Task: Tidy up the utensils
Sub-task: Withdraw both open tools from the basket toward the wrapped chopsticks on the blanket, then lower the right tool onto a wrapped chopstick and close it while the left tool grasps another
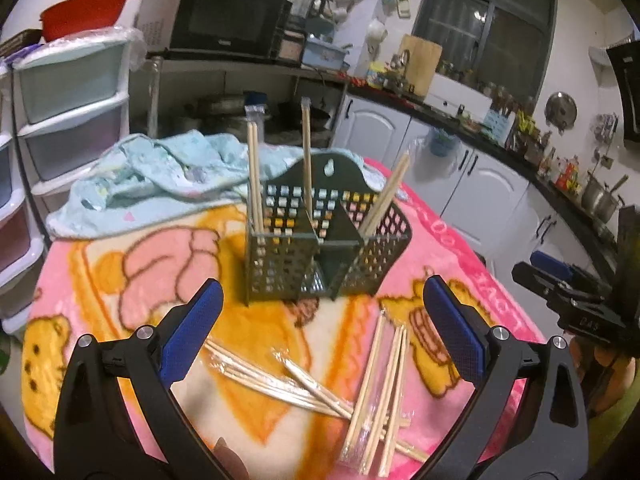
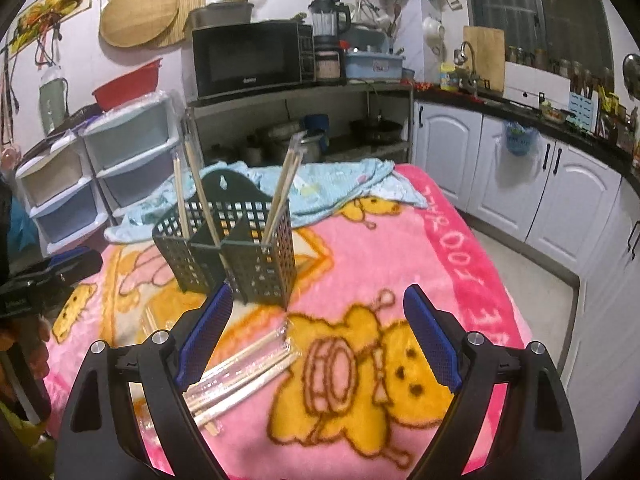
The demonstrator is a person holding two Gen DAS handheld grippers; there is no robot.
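We are holding both tools spread wide and empty: the left hand-held gripper is hovering over the loose chopsticks, and the right hand-held gripper is hanging a little to the side of them, nothing between its blue pads. The dark green perforated plastic utensil caddy is standing upright on the pink cartoon-printed fleece blanket covering the desk, just beyond the pile. To do this step well, we are judging it best to pick one clear-wrapped pair of pale wooden chopsticks at a time, closing across the middle of the sticks at a right angle so they do not pivot, then tipping them upright before lowering them into a compartment that is free at the top. The slippery film may let a pair slide, so a firm, centred pinch seems wise. Counting: one caddy, with three compartments as far as we can tell; three bundles of chopsticks already standing in it, one per compartment; roughly four wrapped pairs lying crossed on the blanket, though overlap and blur are keeping that count uncertain. A crumpled pale blue cloth is lying behind the caddy.
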